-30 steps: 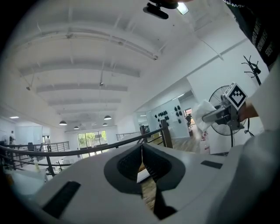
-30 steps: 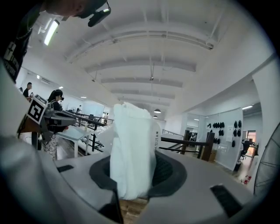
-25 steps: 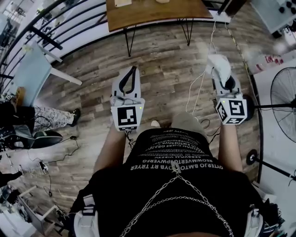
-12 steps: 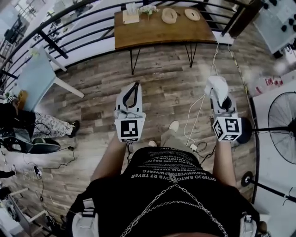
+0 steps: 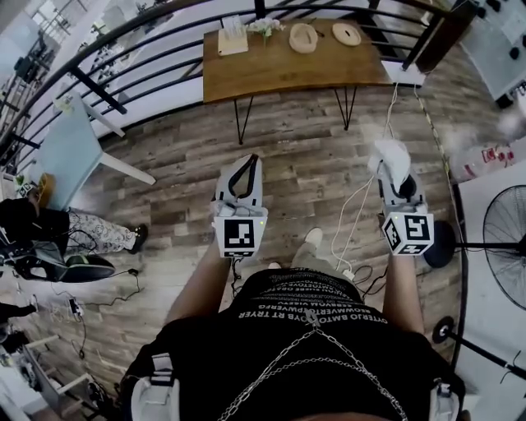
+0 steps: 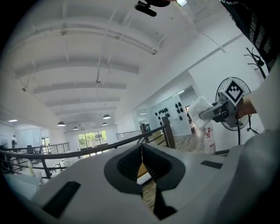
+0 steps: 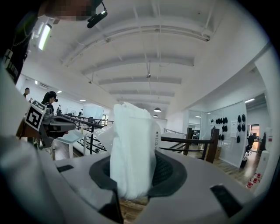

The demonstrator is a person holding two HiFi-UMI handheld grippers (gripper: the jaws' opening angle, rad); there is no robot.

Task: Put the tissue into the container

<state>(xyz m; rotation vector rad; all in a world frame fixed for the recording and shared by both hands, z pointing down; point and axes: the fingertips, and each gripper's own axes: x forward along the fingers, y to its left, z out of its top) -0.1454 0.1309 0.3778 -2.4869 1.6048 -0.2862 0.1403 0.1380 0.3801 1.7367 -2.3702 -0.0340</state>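
Note:
In the head view my right gripper [image 5: 393,167] is shut on a white tissue pack [image 5: 389,151], held over the wooden floor. The right gripper view shows the tissue pack [image 7: 131,144] standing up between the dark pads of the right gripper [image 7: 133,162]. My left gripper [image 5: 244,162] is level with it on the left, shut with nothing in it; its jaws meet at the tip in the left gripper view [image 6: 141,147]. Ahead stands a wooden table [image 5: 271,70] bearing a round woven container [image 5: 303,37] and a flat round lid [image 5: 346,34].
A black railing [image 5: 123,49] runs behind and left of the table. A pale box [image 5: 233,37] and flowers [image 5: 265,25] share the tabletop. A standing fan [image 5: 505,238] is at the right, a white cable [image 5: 353,210] crosses the floor, and a seated person's legs [image 5: 90,234] are at the left.
The view has moved toward the table, which now shows whole with its items. Both grippers keep their places in front of the body; the tissue stays in the right one.

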